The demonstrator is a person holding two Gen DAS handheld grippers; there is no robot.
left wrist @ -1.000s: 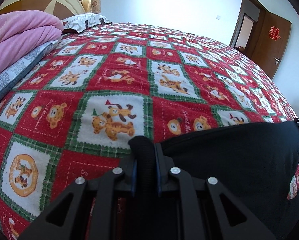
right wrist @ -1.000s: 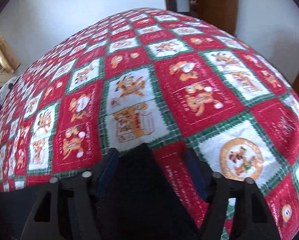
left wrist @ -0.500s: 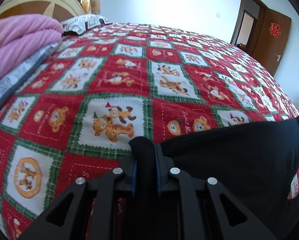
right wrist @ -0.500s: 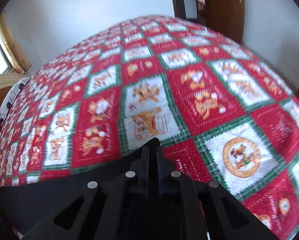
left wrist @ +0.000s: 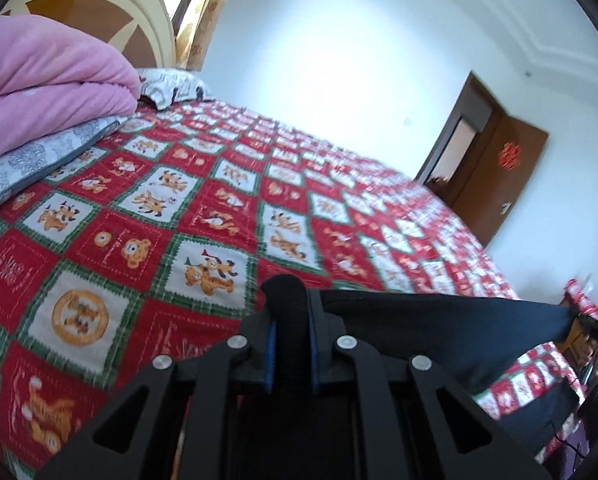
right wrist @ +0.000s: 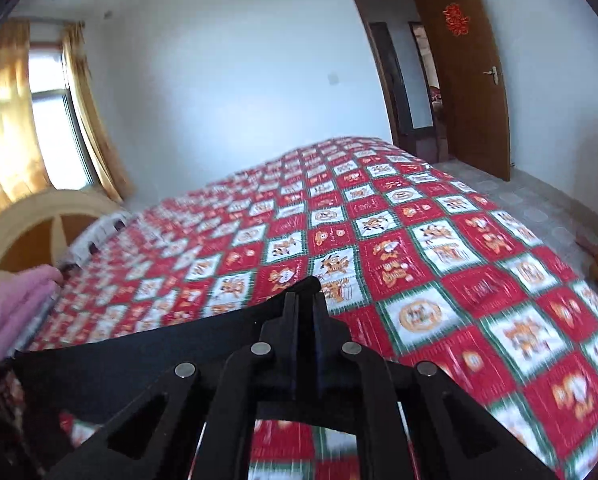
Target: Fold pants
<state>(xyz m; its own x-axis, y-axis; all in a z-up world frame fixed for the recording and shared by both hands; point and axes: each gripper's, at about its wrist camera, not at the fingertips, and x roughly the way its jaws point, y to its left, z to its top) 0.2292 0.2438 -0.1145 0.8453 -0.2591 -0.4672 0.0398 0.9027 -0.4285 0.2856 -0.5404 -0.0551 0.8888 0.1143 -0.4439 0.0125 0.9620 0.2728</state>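
Black pants [left wrist: 439, 332] hang stretched between 2 sets of tongs above a bed covered by a red, white and green cartoon-print quilt [left wrist: 227, 216].

Left wrist view: the left tongs [left wrist: 289, 304] are clamped on a bunched roll of the black fabric, which bulges out past the blue-lined fingers [left wrist: 267, 354]. From there the cloth runs taut toward 3 o'clock, its far corner ending near the right edge, and its lower part droops toward 5 o'clock. A folded pink blanket [left wrist: 47, 80] lies at 10 o'clock on a grey patterned cover [left wrist: 35, 160], with a patterned pillow [left wrist: 171, 88] beyond it and a cream headboard [left wrist: 111, 4] at 11 o'clock. A brown door [left wrist: 499, 184] stands ajar at 2 o'clock.

Right wrist view: the right tongs [right wrist: 305, 300] are pressed together on a thin corner of the pants [right wrist: 139, 360]; the fabric peaks at the tips and spreads toward 8 o'clock as a flat dark sheet raised off the quilt [right wrist: 439, 280]. A window with yellow curtains [right wrist: 7, 112] fills 9 to 10 o'clock, and the door [right wrist: 471, 80] is at 1 o'clock.
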